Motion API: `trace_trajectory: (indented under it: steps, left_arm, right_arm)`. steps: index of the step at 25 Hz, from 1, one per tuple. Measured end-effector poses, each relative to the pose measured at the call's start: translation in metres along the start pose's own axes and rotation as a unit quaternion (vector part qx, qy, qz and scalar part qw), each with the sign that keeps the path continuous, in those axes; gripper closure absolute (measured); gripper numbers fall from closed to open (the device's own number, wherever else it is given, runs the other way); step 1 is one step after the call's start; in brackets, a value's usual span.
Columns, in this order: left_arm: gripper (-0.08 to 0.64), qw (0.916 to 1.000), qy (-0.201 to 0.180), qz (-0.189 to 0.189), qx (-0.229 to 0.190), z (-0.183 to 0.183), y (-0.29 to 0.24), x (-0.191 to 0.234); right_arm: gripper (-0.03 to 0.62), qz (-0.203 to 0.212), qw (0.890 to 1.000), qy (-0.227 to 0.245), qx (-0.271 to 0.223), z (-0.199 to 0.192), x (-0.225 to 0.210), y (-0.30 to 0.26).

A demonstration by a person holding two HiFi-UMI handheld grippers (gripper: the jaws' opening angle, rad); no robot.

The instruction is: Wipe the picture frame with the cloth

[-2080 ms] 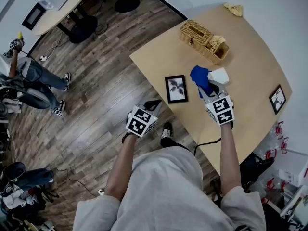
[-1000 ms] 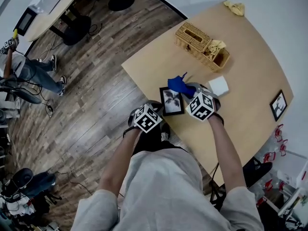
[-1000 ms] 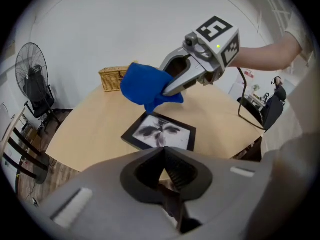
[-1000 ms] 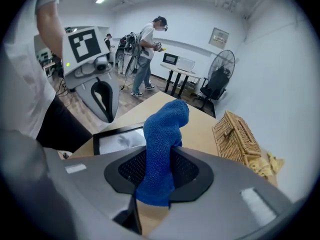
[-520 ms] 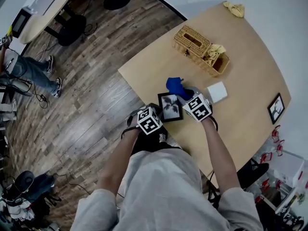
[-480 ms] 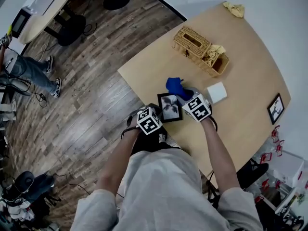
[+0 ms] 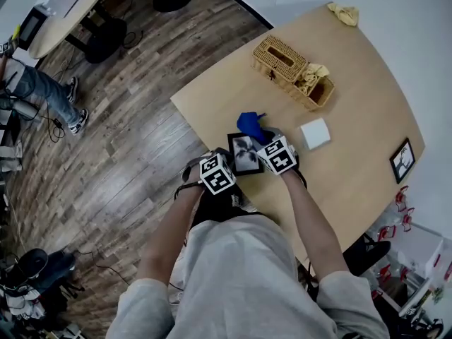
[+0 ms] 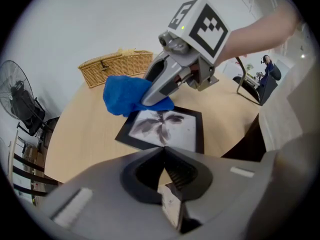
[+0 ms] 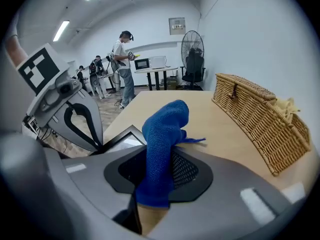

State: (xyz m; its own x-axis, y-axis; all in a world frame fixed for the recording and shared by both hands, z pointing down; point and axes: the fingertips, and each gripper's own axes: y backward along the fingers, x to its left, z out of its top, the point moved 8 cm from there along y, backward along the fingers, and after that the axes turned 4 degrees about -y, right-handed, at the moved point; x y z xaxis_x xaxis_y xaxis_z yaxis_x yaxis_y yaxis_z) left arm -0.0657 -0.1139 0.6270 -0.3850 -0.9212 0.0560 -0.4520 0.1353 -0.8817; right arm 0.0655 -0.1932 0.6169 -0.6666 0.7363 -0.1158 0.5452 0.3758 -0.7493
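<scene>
so the picture frame [image 7: 245, 153] is lying flat on the tabletop [image 7: 353, 83], right by the near edge where the person stands and closer to the left corner. The right gripper [image 9: 157, 156] has its fingers clamped on the blue cloth [image 9: 165, 126]. The cloth sticks up out of them in a bunch, and from the left gripper view that bunch sits on the frame's far edge, overlapping the black border a little. The left gripper [image 8: 163, 151] has its fingers pressed together, with the tips right at the frame's near edge. Honestly can't tell if they're nipping the edge or just touching it. The print under the glass looks like a dark leafy thing on white. Further back toward the far edge there's a wicker basket [image 7: 292, 61] with something pale yellow stuffed in one end. A white square pad [image 7: 315, 133] lies near the middle, a second small frame [image 7: 402, 160] is over by the right edge, and a yellow rag [image 7: 343, 13] is up at the far corner
</scene>
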Motion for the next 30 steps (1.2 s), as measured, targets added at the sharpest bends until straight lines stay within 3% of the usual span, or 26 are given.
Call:
trace_trajectory:
  steps: [15,30]
  left_arm:
    - [0.508,0.9996,0.019,0.016,0.011,0.004,0.000,0.000]
    - [0.506,0.9995,0.007,0.023,0.021,0.004,0.001,-0.002]
  right_arm:
    - [0.477,-0.015,1.000,-0.005,-0.007,-0.007,0.009,0.005]
    - [0.477,-0.005,1.000,-0.015,-0.015,-0.033,0.022,0.013]
